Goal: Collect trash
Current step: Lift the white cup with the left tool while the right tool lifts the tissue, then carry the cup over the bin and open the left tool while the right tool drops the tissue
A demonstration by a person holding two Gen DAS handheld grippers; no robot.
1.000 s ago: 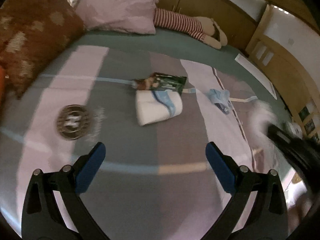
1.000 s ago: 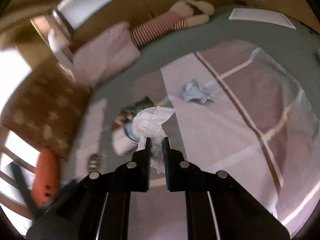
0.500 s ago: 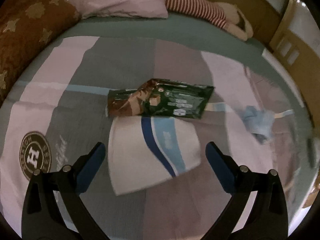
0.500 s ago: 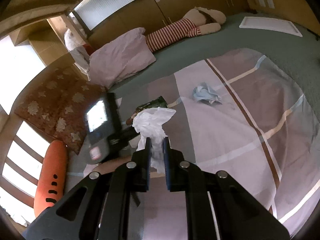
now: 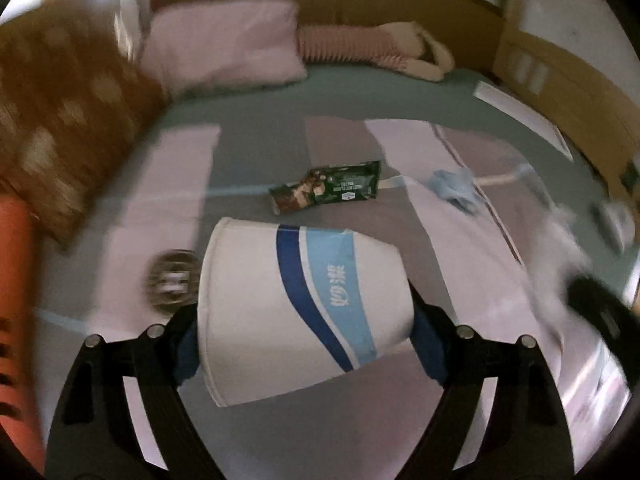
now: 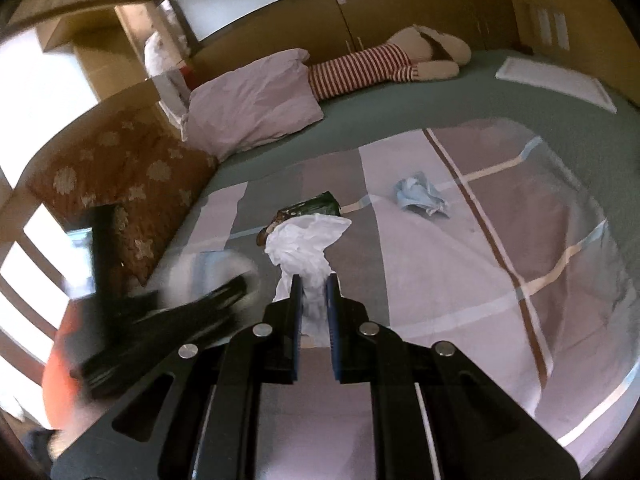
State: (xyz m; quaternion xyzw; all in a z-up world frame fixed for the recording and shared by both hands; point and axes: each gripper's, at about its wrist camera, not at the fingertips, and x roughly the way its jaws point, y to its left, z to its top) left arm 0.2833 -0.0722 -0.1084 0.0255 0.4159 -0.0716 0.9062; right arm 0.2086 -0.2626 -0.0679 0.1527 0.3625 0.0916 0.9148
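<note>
A white paper cup (image 5: 300, 312) with blue bands lies sideways between the fingers of my left gripper (image 5: 306, 340). The jaws are closing, their blue pads press on both its sides, and it hangs above the bedspread. My right gripper (image 6: 314, 296) is shut on a crumpled white tissue (image 6: 304, 240) that sticks up past its fingertips. A green snack wrapper (image 5: 328, 192) and a crumpled light-blue tissue (image 5: 454, 188) lie on the striped bedspread further in. In the right wrist view the wrapper (image 6: 312, 206) shows behind the white tissue, and the left gripper (image 6: 180, 312) is a dark blur at the left.
A pink pillow (image 5: 228, 44), a brown patterned cushion (image 5: 68, 128) and a striped plush doll (image 6: 380, 64) lie along the bed's far side. An orange plush (image 5: 16, 280) sits at the left edge. A white flat sheet (image 6: 556, 80) rests at the far right. Wooden cabinets stand behind the bed.
My left gripper went in to the paper cup on the bed, closed around it and came back up with it. The right gripper keeps its hold on the white tissue.
</note>
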